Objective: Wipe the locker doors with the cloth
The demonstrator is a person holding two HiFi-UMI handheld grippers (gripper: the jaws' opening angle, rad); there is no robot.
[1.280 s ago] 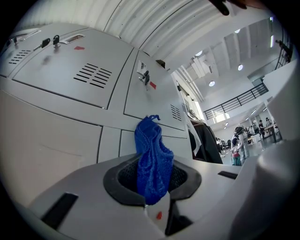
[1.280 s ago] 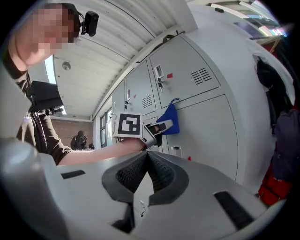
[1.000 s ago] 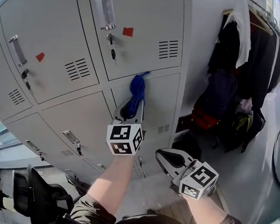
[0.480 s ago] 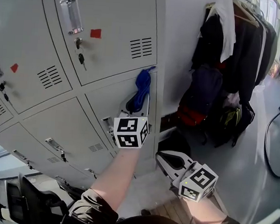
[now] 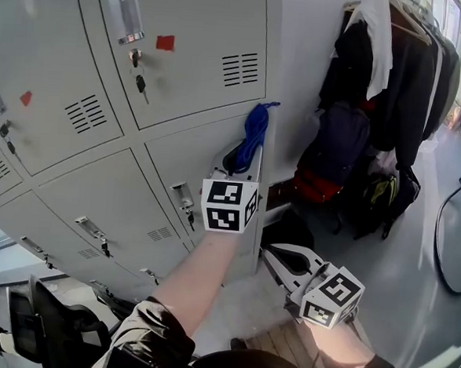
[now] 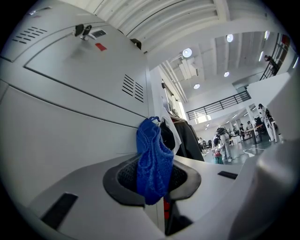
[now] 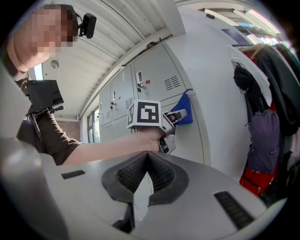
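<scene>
My left gripper (image 5: pixel 241 161) is shut on a blue cloth (image 5: pixel 252 134) and holds it against a grey locker door (image 5: pixel 200 169) near that door's upper right corner. In the left gripper view the cloth (image 6: pixel 153 161) hangs bunched between the jaws, with the door (image 6: pixel 61 136) at left. The right gripper (image 5: pixel 274 259) hangs lower, away from the lockers, shut and holding nothing. The right gripper view shows its closed jaws (image 7: pixel 147 165) below the left gripper (image 7: pixel 178 116) and the cloth (image 7: pixel 186 112).
More locker doors (image 5: pixel 193 43) with handles, keys and red stickers fill the left. Right of the locker bank's end panel (image 5: pixel 297 74), coats and bags (image 5: pixel 369 110) hang on a rack. A black hose (image 5: pixel 447 234) lies on the floor. A chair (image 5: pixel 55 324) stands at bottom left.
The left gripper with the cloth has stayed pressed on the same door, drifting slightly right along it. The head view swung right then steadied. The right gripper has hardly moved.
</scene>
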